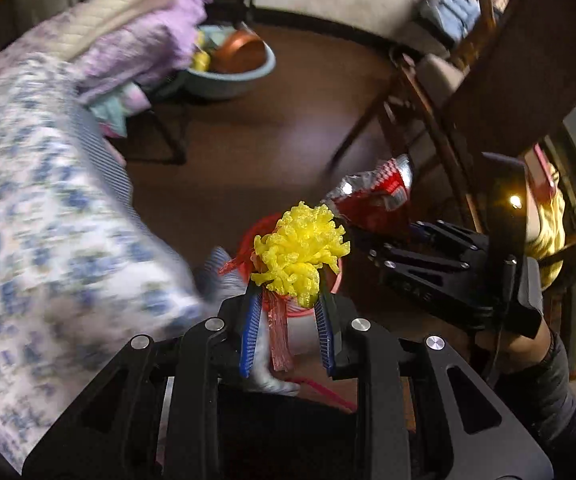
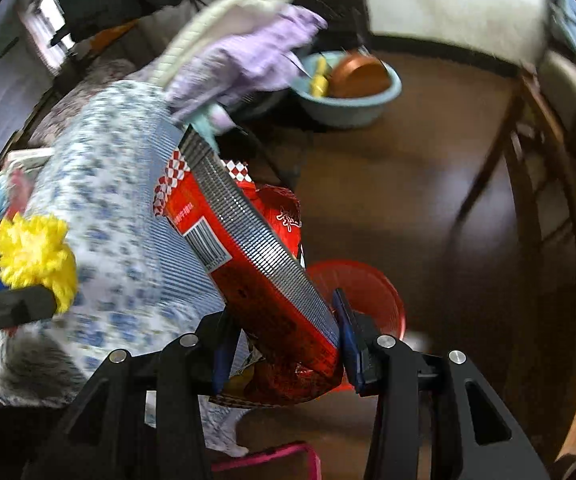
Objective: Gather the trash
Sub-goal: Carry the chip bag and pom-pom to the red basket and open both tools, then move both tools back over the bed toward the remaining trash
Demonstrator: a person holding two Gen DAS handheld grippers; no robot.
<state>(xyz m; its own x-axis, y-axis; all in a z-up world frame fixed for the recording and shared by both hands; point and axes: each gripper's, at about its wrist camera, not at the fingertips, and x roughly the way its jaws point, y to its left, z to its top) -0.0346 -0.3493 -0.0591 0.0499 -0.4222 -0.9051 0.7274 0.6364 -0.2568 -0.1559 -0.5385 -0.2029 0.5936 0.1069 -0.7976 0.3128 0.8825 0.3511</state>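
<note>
Nearest to me, the left gripper [image 1: 288, 300] was clamped on a frilly yellow plastic-mesh ball [image 1: 302, 252], a crinkled, ruffled puff like a scrubber or fruit netting, with a strip of red netting [image 1: 279, 338] trailing down between the blue-padded fingers [image 1: 249, 332]. The puff stuck out past the fingertips and hung right over a small red plastic bin [image 1: 253, 236] on the dark brown floor [image 1: 288, 132].

Just beside it, the right gripper [image 2: 285, 336] was pinching a crumpled red foil snack wrapper [image 2: 259, 280]. That wrapper was glossy red with a red-and-white checkered edge, a barcode panel and a silvery ribbed seam running its length; its lower end was bunched between the pads and the rest stood up at a slant. The red bin showed just behind it, too.

To the left lay a heap of blue-flowered white bedding [image 1: 27, 200], blurred. Farther off sat a pale blue plastic basin [image 1: 231, 80] holding a copper-coloured bowl [image 1: 243, 54], with lilac cloth [image 1: 159, 40] draped near it. A dark wooden chair [image 1: 428, 120] stood to the right.
</note>
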